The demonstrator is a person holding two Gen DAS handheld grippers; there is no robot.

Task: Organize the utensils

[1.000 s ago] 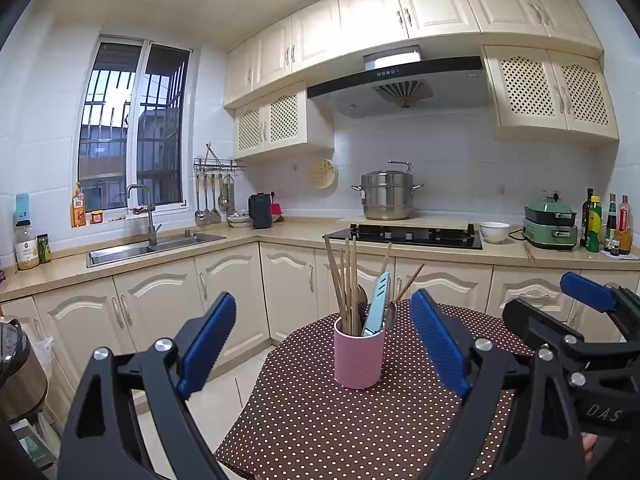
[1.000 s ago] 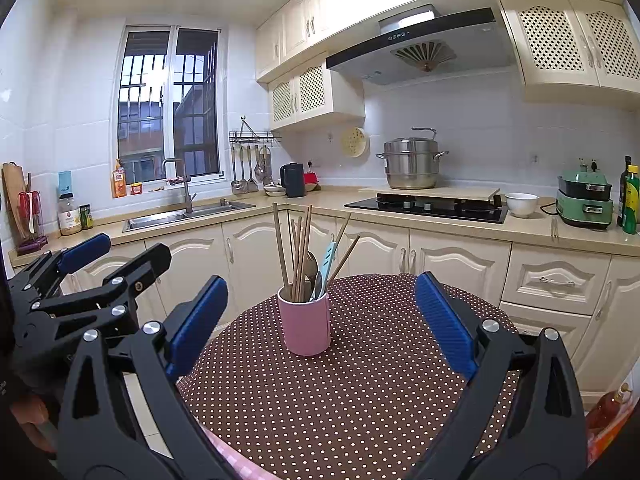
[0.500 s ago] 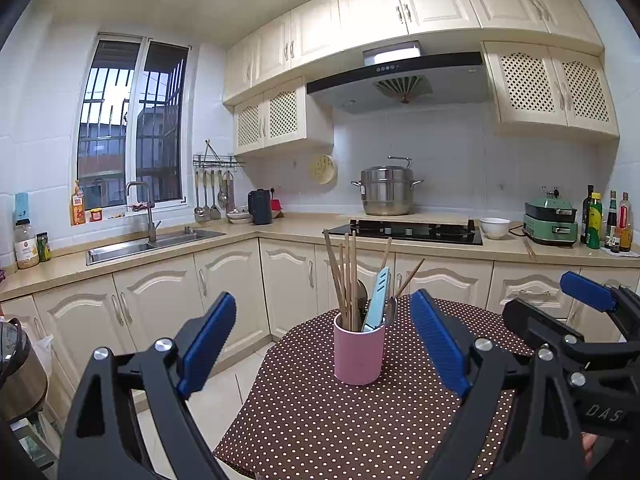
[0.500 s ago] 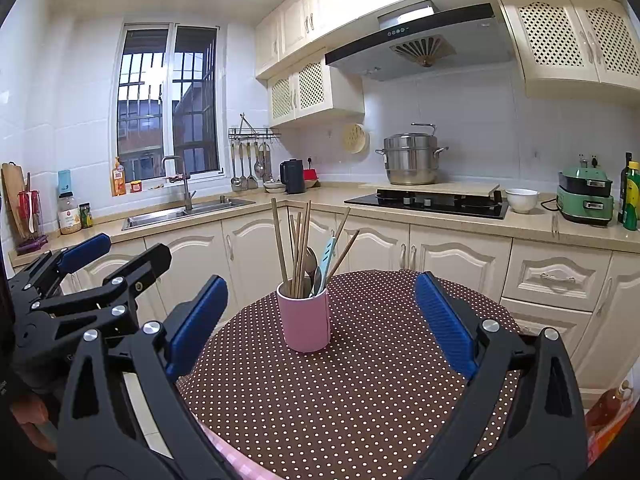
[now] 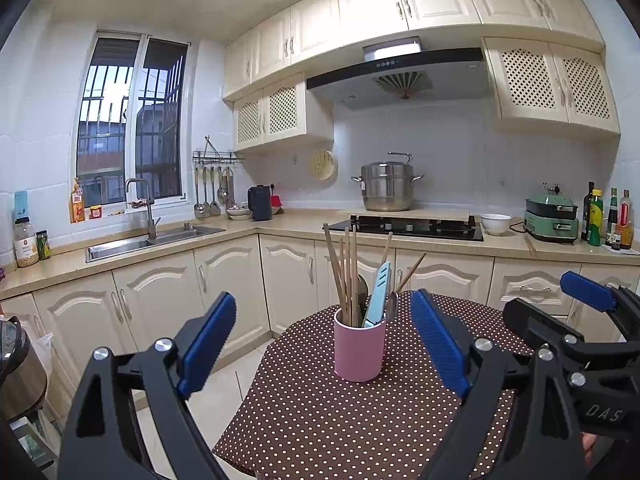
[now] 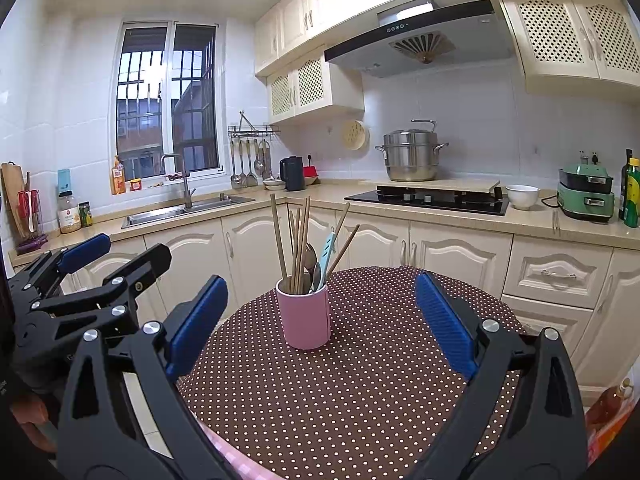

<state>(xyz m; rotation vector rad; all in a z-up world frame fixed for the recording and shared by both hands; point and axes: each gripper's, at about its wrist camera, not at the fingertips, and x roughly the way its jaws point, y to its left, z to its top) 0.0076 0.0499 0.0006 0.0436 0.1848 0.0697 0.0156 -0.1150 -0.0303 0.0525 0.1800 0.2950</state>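
Note:
A pink cup [image 5: 359, 350] stands on the round table with the brown dotted cloth [image 5: 320, 420]. It holds several wooden chopsticks [image 5: 347, 276], a light blue utensil [image 5: 378, 296] and metal spoons. It also shows in the right wrist view [image 6: 306, 314], with the chopsticks [image 6: 298, 240] and the blue utensil [image 6: 326, 254]. My left gripper [image 5: 324, 338] is open and empty, short of the cup. My right gripper [image 6: 320, 320] is open and empty, also short of the cup. The right gripper shows at the right of the left wrist view [image 5: 560, 320].
Kitchen counter [image 6: 440, 210] with a sink [image 6: 188, 210], a hob and a steel pot [image 6: 410, 156] runs behind the table. A green cooker [image 6: 586, 192] and bottles stand at the right. A dark pot [image 5: 16, 368] sits low at the left.
Both grippers have tilted slightly, so the cup sits a little lower in both views. Nothing has been grasped or released.

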